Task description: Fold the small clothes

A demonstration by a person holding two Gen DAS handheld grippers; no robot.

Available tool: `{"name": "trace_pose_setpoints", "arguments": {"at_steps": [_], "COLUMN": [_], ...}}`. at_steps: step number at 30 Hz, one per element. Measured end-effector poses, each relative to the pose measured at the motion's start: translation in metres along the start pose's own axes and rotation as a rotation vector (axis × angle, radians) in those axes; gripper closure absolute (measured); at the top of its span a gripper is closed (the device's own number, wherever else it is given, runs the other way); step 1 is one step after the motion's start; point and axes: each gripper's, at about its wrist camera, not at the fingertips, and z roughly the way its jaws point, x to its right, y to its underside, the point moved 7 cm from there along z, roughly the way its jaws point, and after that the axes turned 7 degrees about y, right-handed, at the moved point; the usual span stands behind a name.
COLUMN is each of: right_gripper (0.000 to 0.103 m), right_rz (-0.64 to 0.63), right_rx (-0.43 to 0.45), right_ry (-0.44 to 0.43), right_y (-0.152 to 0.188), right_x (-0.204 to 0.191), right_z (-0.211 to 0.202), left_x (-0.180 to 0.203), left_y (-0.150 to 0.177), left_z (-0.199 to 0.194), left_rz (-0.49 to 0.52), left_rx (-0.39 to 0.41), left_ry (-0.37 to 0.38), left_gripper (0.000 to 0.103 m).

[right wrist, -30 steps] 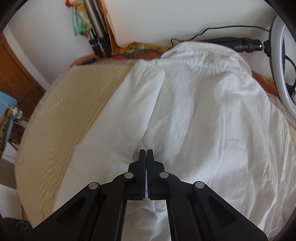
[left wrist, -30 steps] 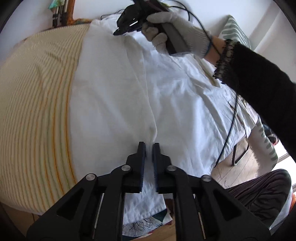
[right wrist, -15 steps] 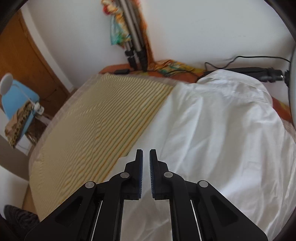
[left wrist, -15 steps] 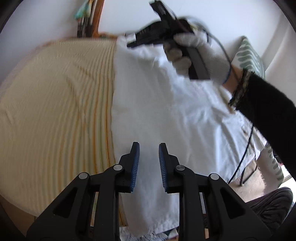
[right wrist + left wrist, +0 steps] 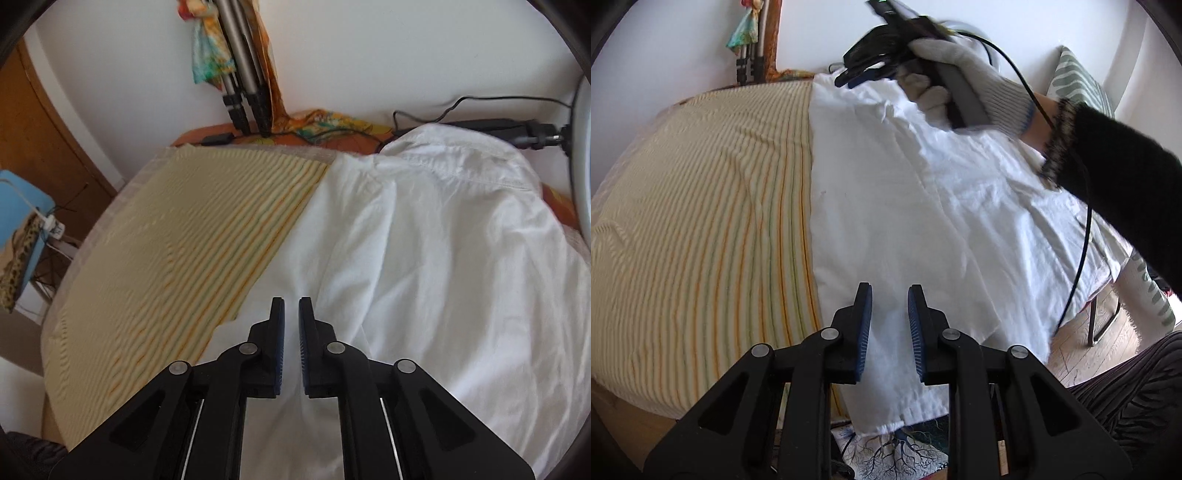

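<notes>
Shirt [image 5: 923, 206], white, lies flat on striped cloth [image 5: 701, 206], covering its right part. Left gripper [image 5: 889, 295] hovers above the near hem, jaws narrowly apart, empty. Right gripper [image 5: 291, 306], in gloved hand [image 5: 964, 77], over the far end, jaws opening, nothing between them.

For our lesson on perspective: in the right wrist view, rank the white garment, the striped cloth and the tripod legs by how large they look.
1. White garment
2. Striped cloth, nearly as large
3. Tripod legs, though farthest from the camera
</notes>
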Motion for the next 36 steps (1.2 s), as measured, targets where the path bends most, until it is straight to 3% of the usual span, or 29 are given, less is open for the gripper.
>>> {"name": "trace_pose_setpoints", "arguments": {"at_steps": [2, 10, 21, 31, 36], "right_gripper": [0.063, 0.063, 0.063, 0.062, 0.062], "right_rz": [0.031, 0.100, 0.285, 0.514, 0.604], "right_rx": [0.045, 0.139, 0.162, 0.127, 0.080], "right_ry": [-0.027, 0.001, 0.179, 0.285, 0.259], "right_y": [0.007, 0.059, 0.191, 0.282, 0.316], "right_x": [0.003, 0.033, 0.127, 0.230, 0.264], "right_z": [-0.031, -0.144, -0.260, -0.289, -0.278], "left_x": [0.006, 0.025, 0.063, 0.120, 0.145], "left_y": [-0.002, -0.013, -0.004, 0.010, 0.016], "left_z": [-0.010, -0.045, -0.047, -0.015, 0.004], "left_rz": [0.003, 0.044, 0.096, 0.095, 0.110], "left_rx": [0.023, 0.079, 0.046, -0.001, -0.038], "left_ry": [0.026, 0.057, 0.121, 0.195, 0.209], "left_gripper": [0.083, 0.083, 0.083, 0.083, 0.082]}}
